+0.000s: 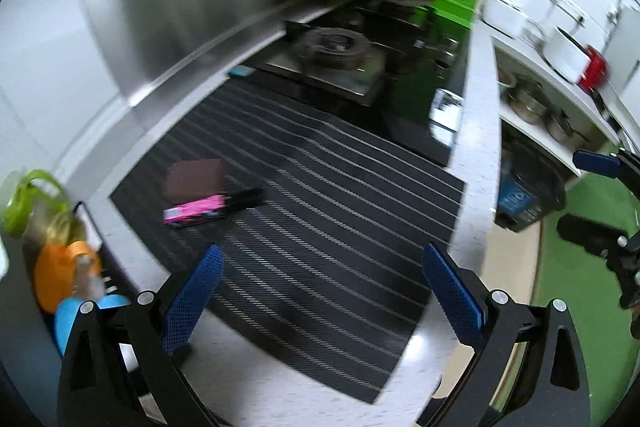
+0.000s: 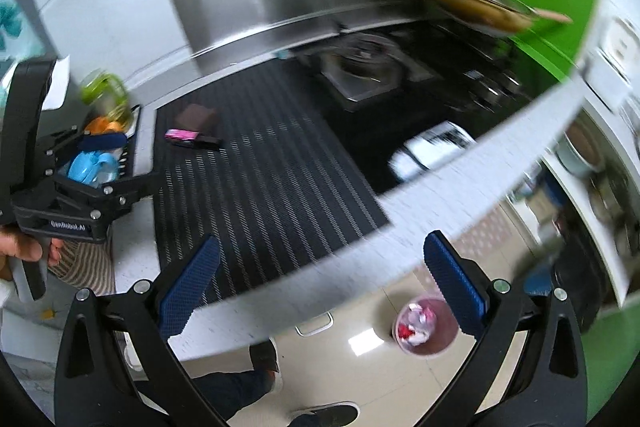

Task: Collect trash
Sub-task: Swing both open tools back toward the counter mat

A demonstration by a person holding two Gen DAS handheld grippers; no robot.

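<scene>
We see two pieces of likely trash lying together on the striped mat (image 1: 320, 187) that covers the bench (image 1: 476, 147): a pink wrapper (image 1: 194, 209) with a dark tip, and a brown flat packet (image 1: 195, 177) touching it just behind. They sit toward the far left part of the mat, near the dish rack (image 2: 116, 151) with its blue and orange cups, and well apart from the gas stove (image 1: 336, 51) at the back. Down on the floor, beyond the bench edge, a red bin (image 2: 426, 327) already holding crumpled scraps stands open on the tiles, which we judge to be where the litter is meant to go; it is placed within easy reach of the right side. Our left gripper (image 1: 320, 291) hangs above the near part of the mat with its blue pads spread wide and nothing between them, touching nothing. Our right gripper (image 2: 320, 283) is likewise wide apart and empty, held out over the bench edge so that the bin shows between its fingers. Both views are blurred. We judge that the wrapper and packet are not yet collected, and that the left gripper is the nearer to them.
</scene>
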